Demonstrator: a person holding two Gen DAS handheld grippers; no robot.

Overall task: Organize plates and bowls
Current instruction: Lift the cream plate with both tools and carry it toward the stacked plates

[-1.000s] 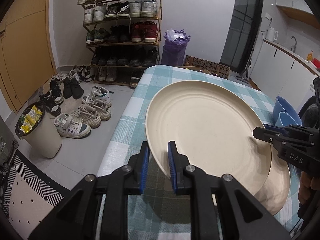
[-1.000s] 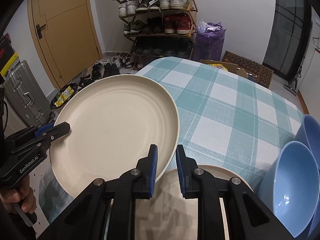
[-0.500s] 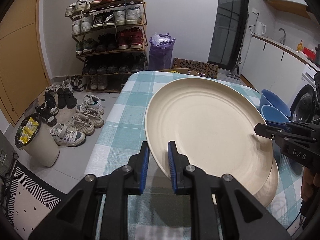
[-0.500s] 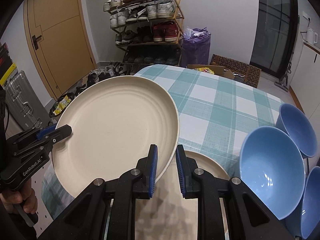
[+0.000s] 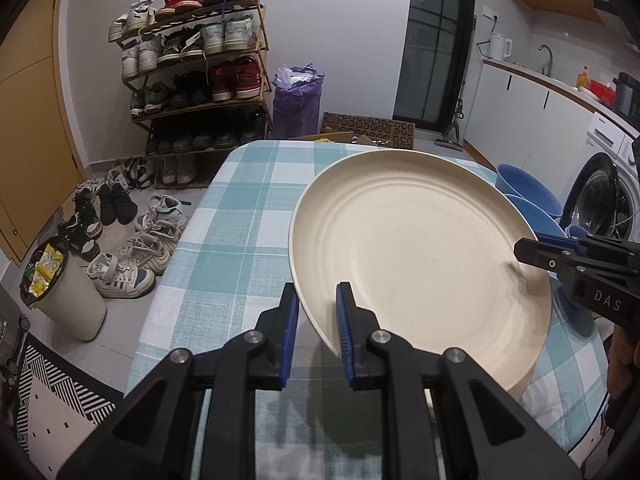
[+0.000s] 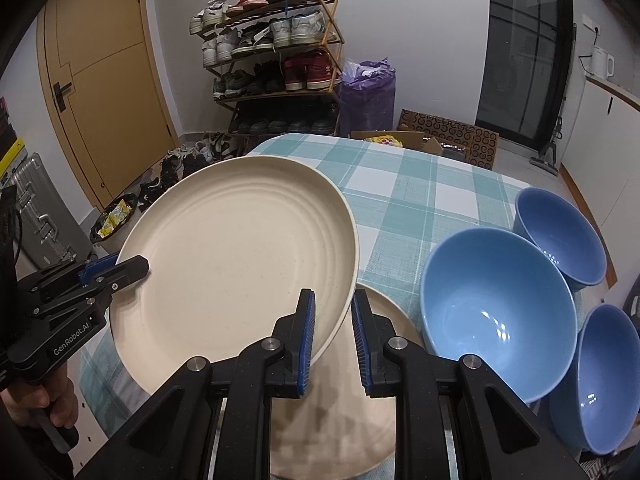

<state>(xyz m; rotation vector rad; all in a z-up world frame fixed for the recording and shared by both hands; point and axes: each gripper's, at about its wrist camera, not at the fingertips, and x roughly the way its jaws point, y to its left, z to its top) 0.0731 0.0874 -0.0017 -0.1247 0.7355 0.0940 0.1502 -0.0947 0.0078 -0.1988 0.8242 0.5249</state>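
- Plate (image 5: 416,248), cream and ridged, is held tilted in the air over the checked tabletop (image 5: 240,216), gripped at opposite edges by both tools.
- Left tool (image 5: 317,334) has the plate's near rim between its blue pads, narrow and closed on it; in the right wrist view it shows as the black tool at the plate's left edge.
- Second plate (image 6: 384,320) lies flat on the tabletop just under the raised one (likely the stack it is meant to join).
- Right tool (image 6: 333,338) pinches the plate's other rim, again narrow.
- Blue bowls (image 6: 496,308) sit clustered at the right, touching each other, close to the lower plate.
- Handling, as I judge it: stiff, light, smooth-surfaced, so it could slide in a pinch; the rim is the only grip, and two opposite holds keep it from tipping.
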